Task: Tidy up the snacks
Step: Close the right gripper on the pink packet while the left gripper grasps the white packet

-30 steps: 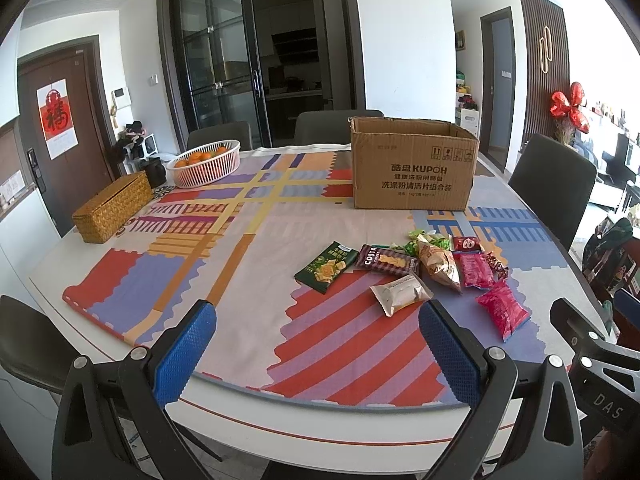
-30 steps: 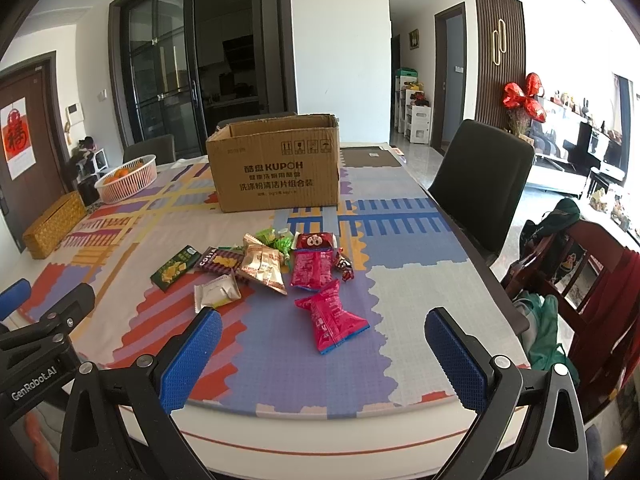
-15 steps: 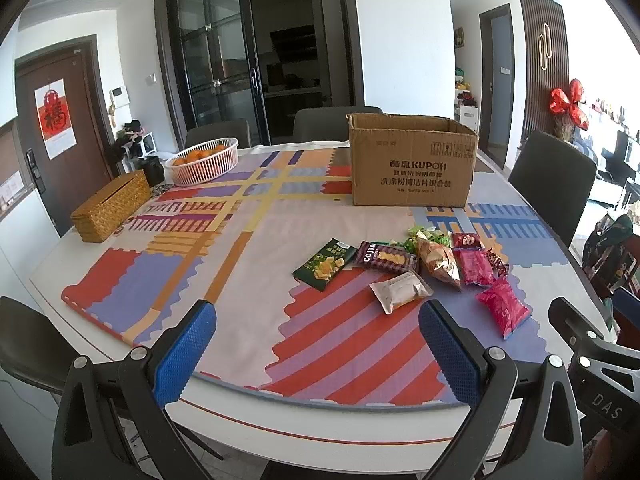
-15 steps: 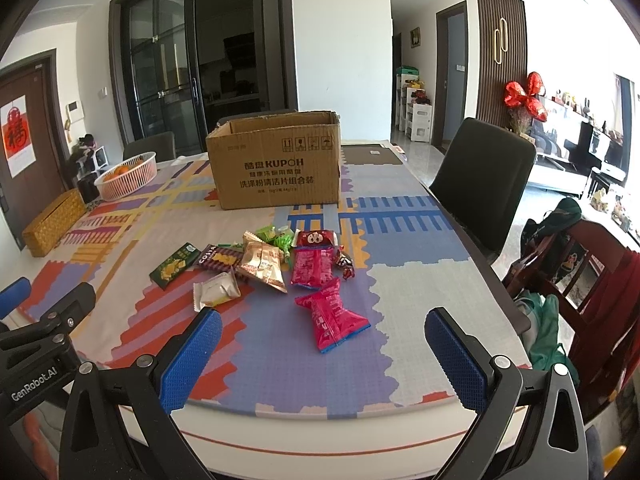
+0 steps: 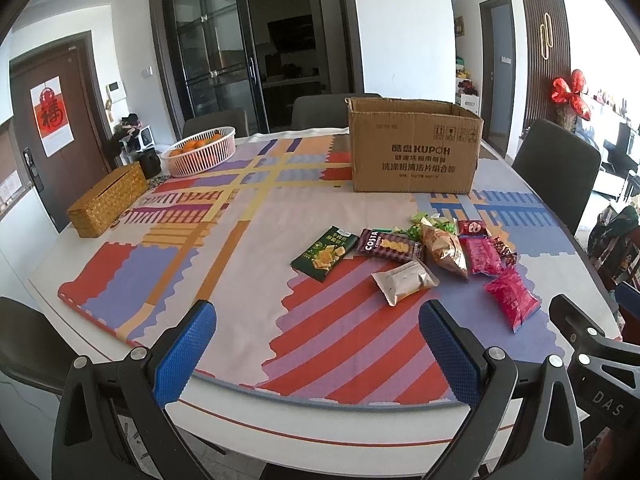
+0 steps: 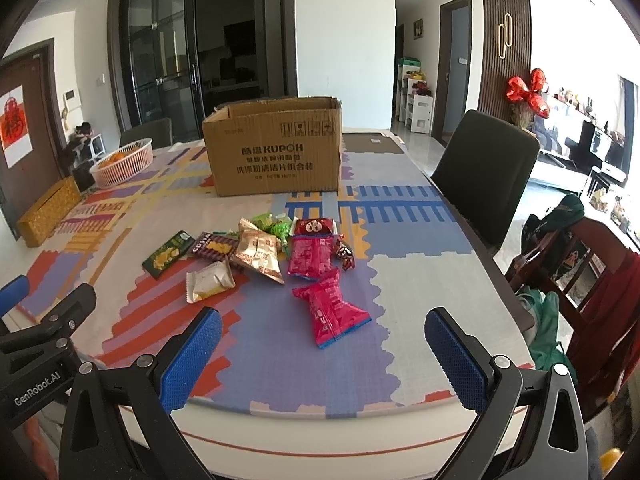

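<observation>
Several snack packets lie in a loose pile on the patterned tablecloth: a green packet (image 5: 325, 253), a dark COSTA packet (image 5: 389, 245), a silver-beige packet (image 5: 404, 282), a gold packet (image 6: 258, 255) and pink packets (image 6: 330, 309). Behind them stands an open cardboard box (image 5: 414, 156) (image 6: 276, 154). My left gripper (image 5: 318, 354) is open near the table's front edge, short of the pile. The right gripper (image 6: 322, 358) is open too, just in front of the nearest pink packet. Neither holds anything.
A white basket of oranges (image 5: 200, 151) and a woven box (image 5: 107, 199) sit at the far left of the table. Dark chairs (image 6: 486, 176) stand around it. A wooden chair with clothes (image 6: 576, 264) is at the right.
Both grippers have drifted slightly forward toward the table. Nothing on the table has moved.
</observation>
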Demonstrator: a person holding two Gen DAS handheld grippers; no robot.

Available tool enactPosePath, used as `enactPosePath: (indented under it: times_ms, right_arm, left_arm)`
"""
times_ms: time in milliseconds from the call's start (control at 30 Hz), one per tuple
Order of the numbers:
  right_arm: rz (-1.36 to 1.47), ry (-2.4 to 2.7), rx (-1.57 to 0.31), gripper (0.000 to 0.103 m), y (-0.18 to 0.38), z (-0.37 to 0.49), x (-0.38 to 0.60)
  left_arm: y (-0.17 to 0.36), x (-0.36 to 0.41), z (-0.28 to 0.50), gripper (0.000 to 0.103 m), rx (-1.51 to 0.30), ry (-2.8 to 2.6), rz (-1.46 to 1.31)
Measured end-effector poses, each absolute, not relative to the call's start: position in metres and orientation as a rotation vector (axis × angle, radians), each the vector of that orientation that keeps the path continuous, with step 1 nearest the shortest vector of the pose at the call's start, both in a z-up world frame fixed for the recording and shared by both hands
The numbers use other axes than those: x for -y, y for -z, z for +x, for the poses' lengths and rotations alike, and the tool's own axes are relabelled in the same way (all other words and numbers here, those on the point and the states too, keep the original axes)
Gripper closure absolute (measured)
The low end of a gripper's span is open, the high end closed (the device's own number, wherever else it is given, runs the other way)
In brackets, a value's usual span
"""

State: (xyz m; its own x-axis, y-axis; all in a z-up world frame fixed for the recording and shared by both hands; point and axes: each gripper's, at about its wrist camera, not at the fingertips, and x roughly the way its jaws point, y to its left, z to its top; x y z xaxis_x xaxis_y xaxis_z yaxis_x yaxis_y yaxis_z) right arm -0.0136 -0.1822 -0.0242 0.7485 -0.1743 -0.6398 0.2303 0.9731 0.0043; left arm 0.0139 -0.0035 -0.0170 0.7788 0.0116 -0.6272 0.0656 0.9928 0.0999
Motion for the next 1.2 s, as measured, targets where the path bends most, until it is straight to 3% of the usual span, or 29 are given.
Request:
enactPosePath:
  times_ms: [433, 667, 1033, 1200]
  right_arm:
    - [0.011, 0.226, -0.768, 0.0, 0.044, 0.015, 0.183]
    - [-0.009, 0.22, -0.828, 0.001, 0.063, 0.044, 0.189]
    - [0.009, 0.178, -0.96, 0.012, 0.097, 0.09, 0.198]
    - [0.004, 0.159, -0.994, 0.018, 0.104, 0.103, 0.196]
  left_arm:
    - [0.04, 0.025, 0.044, 0.003, -0.671, 0.083, 0.254]
    - [0.066, 0.041, 0.081, 0.011, -0.753, 0.225, 0.283]
    - [0.104, 0.064, 0.134, 0.018, -0.874, 0.362, 0.345]
    - [0.108, 0.075, 0.15, 0.026, -0.879, 0.404, 0.384]
